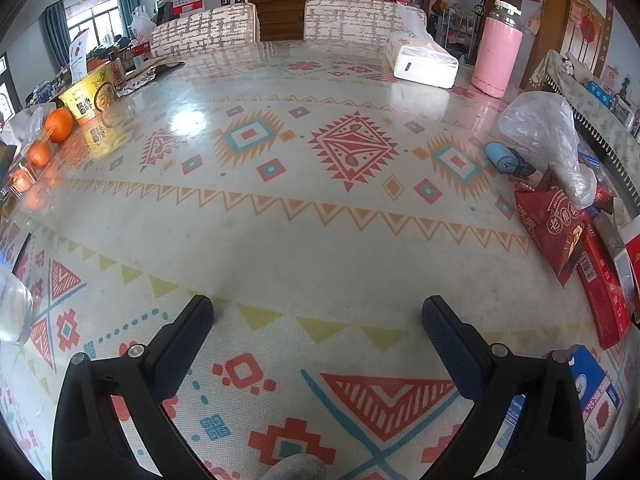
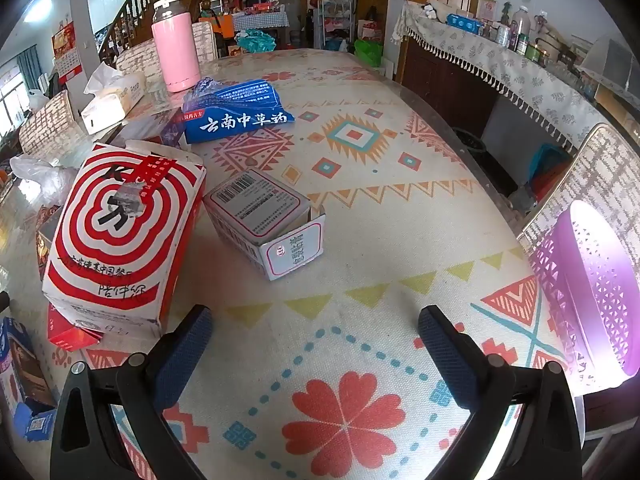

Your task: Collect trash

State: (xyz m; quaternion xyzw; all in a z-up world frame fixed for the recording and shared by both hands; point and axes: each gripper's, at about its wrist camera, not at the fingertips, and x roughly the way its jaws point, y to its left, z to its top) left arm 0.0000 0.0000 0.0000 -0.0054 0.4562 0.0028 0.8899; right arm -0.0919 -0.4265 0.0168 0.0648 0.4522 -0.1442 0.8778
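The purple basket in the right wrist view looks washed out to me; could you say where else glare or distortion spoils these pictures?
Right wrist view: the purple basket is blown out to white at its rim. Left wrist view: window glare whitens the table near the noodle cup. Both views: fisheye bending curves the table edges and darkens the corners.

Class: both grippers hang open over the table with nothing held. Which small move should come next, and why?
Probably ease the right gripper forward to straddle the small open white carton. It lies nearest ahead, unobstructed, and the purple basket stands close by for the drop.
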